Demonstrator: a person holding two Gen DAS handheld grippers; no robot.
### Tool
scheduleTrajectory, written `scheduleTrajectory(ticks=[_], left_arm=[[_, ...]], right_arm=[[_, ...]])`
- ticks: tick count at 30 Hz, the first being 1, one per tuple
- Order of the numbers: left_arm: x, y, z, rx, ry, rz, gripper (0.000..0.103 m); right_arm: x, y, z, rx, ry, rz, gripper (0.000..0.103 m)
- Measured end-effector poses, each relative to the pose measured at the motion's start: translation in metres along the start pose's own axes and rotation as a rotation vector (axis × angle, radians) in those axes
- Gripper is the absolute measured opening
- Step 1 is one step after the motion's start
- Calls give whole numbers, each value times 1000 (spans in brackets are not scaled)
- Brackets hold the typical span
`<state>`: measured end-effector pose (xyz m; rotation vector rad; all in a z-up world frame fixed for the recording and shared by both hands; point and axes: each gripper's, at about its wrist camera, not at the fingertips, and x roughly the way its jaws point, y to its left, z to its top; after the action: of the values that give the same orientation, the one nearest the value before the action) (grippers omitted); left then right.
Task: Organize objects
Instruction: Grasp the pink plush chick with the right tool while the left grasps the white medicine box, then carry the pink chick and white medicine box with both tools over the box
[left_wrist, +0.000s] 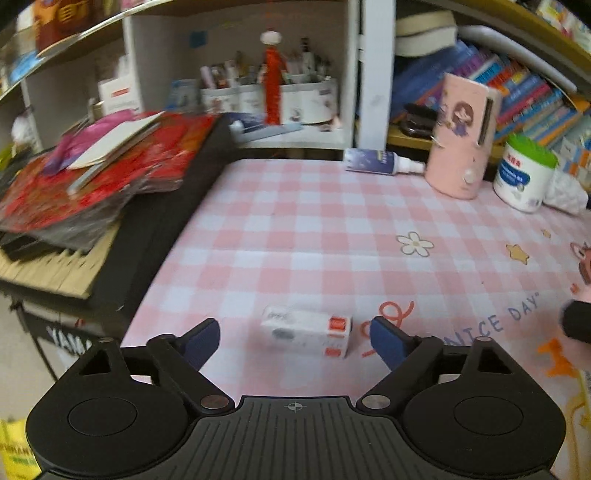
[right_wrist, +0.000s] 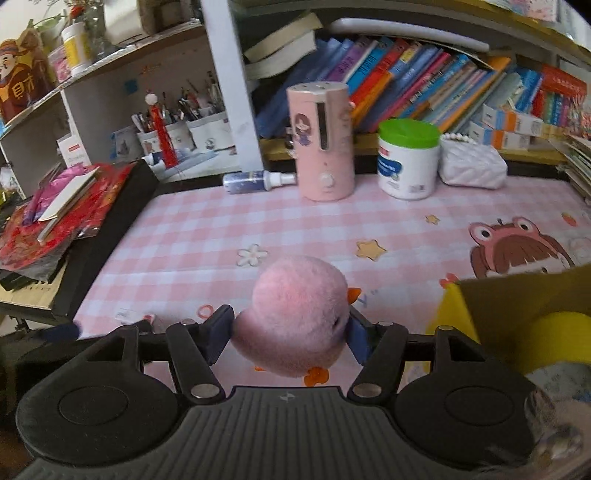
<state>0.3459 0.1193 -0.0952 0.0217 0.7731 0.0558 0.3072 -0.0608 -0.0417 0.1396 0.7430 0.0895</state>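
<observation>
Pinching the pink plush chick (right_wrist: 295, 314), right claw (right_wrist: 290, 334) should clear the box (right_wrist: 517, 295) rim; left claw (left_wrist: 293, 341), spread, straddles the small carton (left_wrist: 306, 332).

A desk (right_wrist: 192, 229) under a pink checked cloth fills the middle of both views. Along its far edge stand a pink humidifier (right_wrist: 325, 142) upright at top centre, a white tub with a green lid (right_wrist: 408, 158) just right of it, and a white quilted pouch (right_wrist: 472, 164) further right. A spray bottle (right_wrist: 258, 181) lies on its side left of the humidifier. Leaning books (right_wrist: 424, 77) crowd the shelf behind. At upper left, pen pots (right_wrist: 184, 134) sit in a cubby; red packets (left_wrist: 99, 173) pile at the left edge
</observation>
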Motion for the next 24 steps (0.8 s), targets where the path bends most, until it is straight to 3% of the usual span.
scheduleTrajectory(ticks=[3, 5, 12, 18, 24], left_arm=[[12, -3, 0, 20, -7, 5, 81], [18, -2, -1, 24, 6, -11, 55], [-2, 2, -6, 29, -11, -46, 53], [-69, 14, -13, -16, -57, -93, 53], [-145, 24, -40, -42, -85, -123, 53]], right_arm=[[-3, -6, -4, 7, 13, 5, 61], [-8, -5, -7, 2, 11, 4, 61], [-26, 6, -18, -66, 10, 59, 61], [-47, 12, -30, -127, -10, 78, 61], [-81, 22, -54, -216, -38, 85, 61]])
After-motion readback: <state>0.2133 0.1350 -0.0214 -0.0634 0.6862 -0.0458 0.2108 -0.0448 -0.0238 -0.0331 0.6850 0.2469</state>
